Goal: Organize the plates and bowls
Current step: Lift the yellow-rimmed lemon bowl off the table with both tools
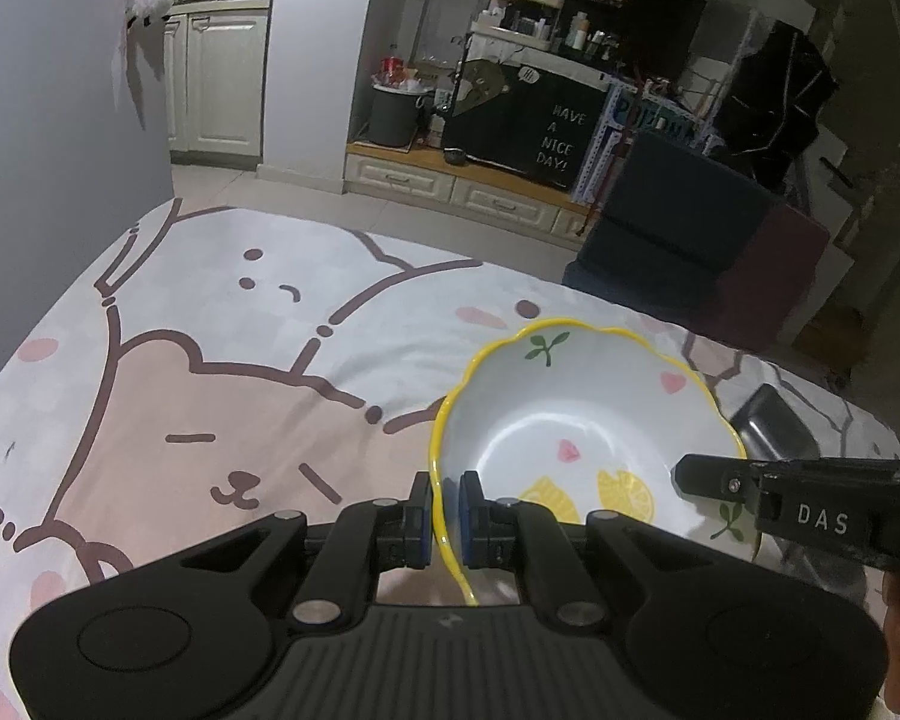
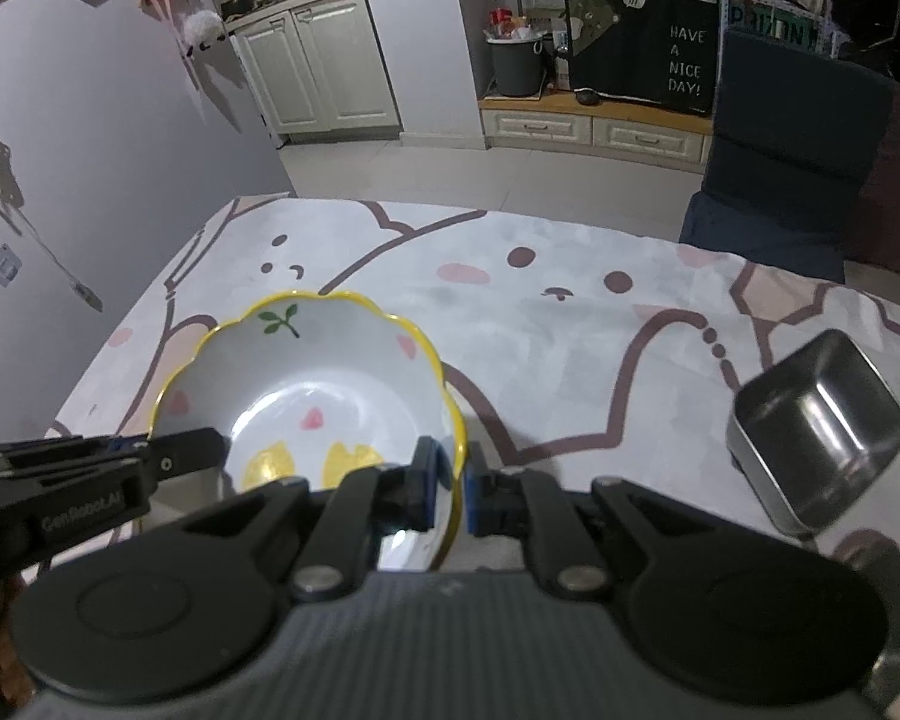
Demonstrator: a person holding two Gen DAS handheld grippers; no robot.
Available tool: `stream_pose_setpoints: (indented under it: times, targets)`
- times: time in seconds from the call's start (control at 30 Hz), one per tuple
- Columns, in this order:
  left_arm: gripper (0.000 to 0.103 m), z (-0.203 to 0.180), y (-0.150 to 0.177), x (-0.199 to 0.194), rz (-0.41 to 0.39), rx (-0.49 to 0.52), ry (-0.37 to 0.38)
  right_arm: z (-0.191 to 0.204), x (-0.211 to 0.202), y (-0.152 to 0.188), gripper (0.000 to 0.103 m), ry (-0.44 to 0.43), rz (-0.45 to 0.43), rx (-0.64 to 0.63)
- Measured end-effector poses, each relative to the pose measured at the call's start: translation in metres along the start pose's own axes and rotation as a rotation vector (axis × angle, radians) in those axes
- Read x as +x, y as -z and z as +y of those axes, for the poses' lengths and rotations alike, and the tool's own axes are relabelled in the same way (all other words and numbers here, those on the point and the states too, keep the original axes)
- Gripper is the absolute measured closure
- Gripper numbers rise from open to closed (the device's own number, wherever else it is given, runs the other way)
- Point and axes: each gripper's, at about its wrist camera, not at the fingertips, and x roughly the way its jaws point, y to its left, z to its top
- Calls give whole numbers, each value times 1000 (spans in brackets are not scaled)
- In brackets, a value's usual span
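Observation:
A white bowl [image 1: 576, 414] with a wavy yellow rim and painted lemons, hearts and leaves is held above the table by both grippers. My left gripper [image 1: 447, 507] is shut on the bowl's left rim, the yellow edge pinched between its blue pads. In the right wrist view the same bowl [image 2: 318, 384] has its right rim clamped by my right gripper [image 2: 450, 492], also shut. Each gripper shows in the other's view as a black arm at the bowl's far side: the right gripper [image 1: 690, 477] and the left gripper [image 2: 210, 450].
A square steel container [image 2: 816, 426] stands on the table to the right of the bowl; its corner [image 1: 774, 426] shows behind the bowl. The table wears a cartoon bear cloth [image 1: 222, 360]. A dark chair [image 2: 792, 138] stands at the far right edge, a grey wall [image 2: 90, 168] at the left.

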Motion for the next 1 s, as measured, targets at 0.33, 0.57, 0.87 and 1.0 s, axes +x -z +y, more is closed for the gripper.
stream_pose_setpoints:
  times: [0.33, 0.57, 0.87, 1.0]
  targets:
    - [94, -27, 9, -27, -15, 47, 20, -15, -36, 16, 93, 0, -38, 34]
    - [94, -50, 19, -46, -26, 73, 47, -26, -64, 32, 94, 8, -64, 55]
    - [94, -90, 33, -69, -43, 137, 83, -48, -106, 54, 94, 32, -98, 94]
    - [94, -110, 41, -80, -55, 169, 104, -60, -125, 66, 94, 41, -116, 117]
